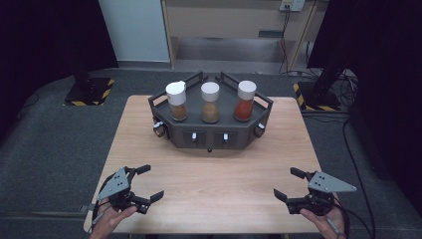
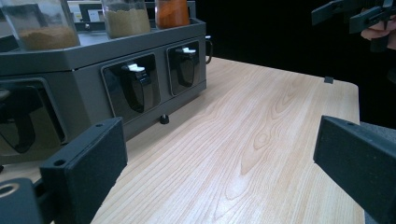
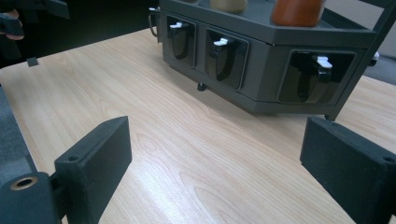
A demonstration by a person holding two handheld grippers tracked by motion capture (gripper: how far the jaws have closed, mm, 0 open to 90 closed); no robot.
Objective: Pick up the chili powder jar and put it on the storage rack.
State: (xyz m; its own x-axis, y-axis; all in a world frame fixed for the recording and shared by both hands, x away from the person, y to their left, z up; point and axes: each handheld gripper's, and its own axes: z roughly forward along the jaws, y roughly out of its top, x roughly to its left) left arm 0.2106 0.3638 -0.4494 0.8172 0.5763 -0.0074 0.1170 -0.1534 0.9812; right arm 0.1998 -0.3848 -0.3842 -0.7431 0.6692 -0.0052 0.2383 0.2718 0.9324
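Observation:
A dark grey six-sided rack (image 1: 211, 137) stands at the far middle of the wooden table (image 1: 214, 179). On its top are three white-capped jars: brown powder (image 1: 177, 101), tan powder (image 1: 210, 102) and red-orange powder (image 1: 245, 101). Small white levers (image 2: 135, 68) sit in recesses on its front faces (image 3: 223, 42). My left gripper (image 1: 148, 182) rests near the table's front left corner, jaws wide apart with nothing between them (image 2: 219, 168). My right gripper (image 1: 288, 183) hovers at the front right, open and empty too (image 3: 215, 163). Both point toward the rack.
Grey carpet surrounds the table. Two stand bases with yellow-black tape (image 1: 89, 92) (image 1: 318, 97) sit on the floor behind, with cables at the right. A cabinet (image 1: 229, 20) stands at the back. Bare tabletop lies between the grippers and the rack.

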